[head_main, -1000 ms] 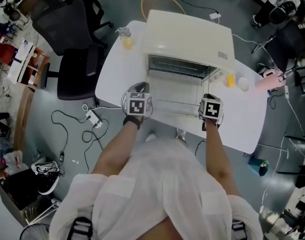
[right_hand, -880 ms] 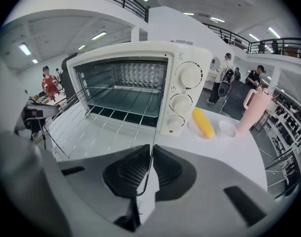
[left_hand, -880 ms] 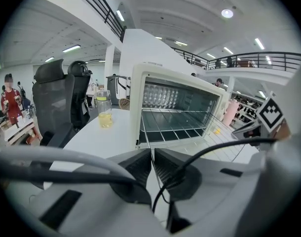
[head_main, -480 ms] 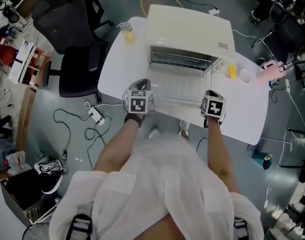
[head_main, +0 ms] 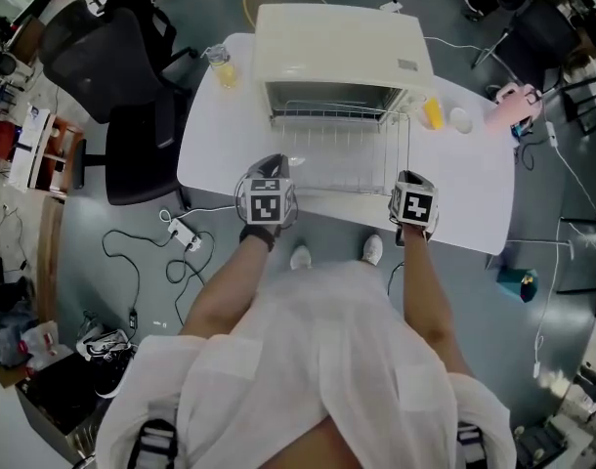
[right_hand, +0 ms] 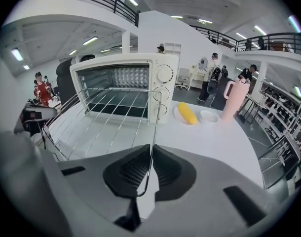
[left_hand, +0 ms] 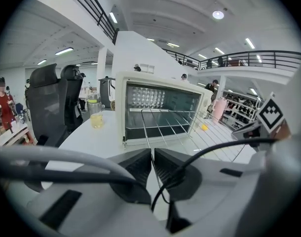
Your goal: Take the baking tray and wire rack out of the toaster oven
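A cream toaster oven stands at the back of the white table with its front open. The wire rack sticks far out of the cavity over the table, its rear edge still at the oven mouth. My left gripper is shut on the rack's front left wire. My right gripper is shut on the front right wire. The left gripper and right gripper both show the thin wire pinched between their pads. Low in the oven I see only a dark bottom; no separate baking tray stands out.
A glass jar of yellow liquid stands left of the oven. To its right lie a yellow item, a small white dish and a pink tumbler. Black office chairs stand left of the table; cables trail on the floor.
Both grippers have drawn back toward the table's front edge, and the wire rack has slid further out of the oven with them.
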Motion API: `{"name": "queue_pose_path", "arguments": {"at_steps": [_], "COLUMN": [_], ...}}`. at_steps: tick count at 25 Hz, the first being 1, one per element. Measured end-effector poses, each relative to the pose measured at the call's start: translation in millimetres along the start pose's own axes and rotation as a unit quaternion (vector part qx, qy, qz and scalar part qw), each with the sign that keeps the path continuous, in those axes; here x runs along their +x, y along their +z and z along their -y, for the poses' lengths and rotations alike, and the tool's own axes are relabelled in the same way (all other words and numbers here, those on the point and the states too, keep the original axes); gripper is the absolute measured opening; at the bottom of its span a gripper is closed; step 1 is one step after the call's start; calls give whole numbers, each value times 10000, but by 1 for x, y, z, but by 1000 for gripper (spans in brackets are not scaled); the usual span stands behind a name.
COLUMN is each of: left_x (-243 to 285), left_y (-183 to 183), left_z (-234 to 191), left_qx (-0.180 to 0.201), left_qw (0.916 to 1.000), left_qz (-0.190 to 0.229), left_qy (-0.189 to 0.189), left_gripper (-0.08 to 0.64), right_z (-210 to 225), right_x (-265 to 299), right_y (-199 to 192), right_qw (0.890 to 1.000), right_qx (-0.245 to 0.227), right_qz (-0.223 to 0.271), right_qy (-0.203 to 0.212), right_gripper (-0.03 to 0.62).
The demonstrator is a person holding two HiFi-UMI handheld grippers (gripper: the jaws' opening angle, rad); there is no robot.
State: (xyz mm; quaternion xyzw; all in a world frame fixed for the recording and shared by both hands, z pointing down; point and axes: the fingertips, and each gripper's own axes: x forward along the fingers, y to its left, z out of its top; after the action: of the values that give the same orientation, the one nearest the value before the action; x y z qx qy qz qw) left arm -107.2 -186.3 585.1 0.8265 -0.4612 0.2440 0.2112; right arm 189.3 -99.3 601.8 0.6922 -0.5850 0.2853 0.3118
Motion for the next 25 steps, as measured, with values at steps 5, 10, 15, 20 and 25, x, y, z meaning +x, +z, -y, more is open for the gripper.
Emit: {"name": "queue_pose_path", "arguments": {"at_steps": [5, 10, 15, 20, 25], "left_x": [4, 17, 33, 46, 64], "left_y": [-6, -14, -12, -14, -19], "left_z": [39, 96, 167, 237, 303], "left_qx": [75, 158, 188, 102, 33], "left_qw": [9999, 9996, 9991, 9984, 9980], "left_qz": [-58, -69, -68, -40, 8], "left_qy": [-106, -237, -382, -559, -633], "left_gripper": [23, 23, 23, 23, 23], "right_z": [35, 88, 156, 221, 282], "right_x": [-7, -15, -22, -34, -38], "right_y": [-24, -52, -80, -99, -115], "right_qw": [9999, 9996, 9987, 9982, 9982], "right_qx": [133, 226, 378, 443, 485], "right_qz": [-75, -127, -242, -244, -195], "right_qy": [-78, -150, -238, -309, -296], "right_gripper": [19, 20, 20, 20, 20]}}
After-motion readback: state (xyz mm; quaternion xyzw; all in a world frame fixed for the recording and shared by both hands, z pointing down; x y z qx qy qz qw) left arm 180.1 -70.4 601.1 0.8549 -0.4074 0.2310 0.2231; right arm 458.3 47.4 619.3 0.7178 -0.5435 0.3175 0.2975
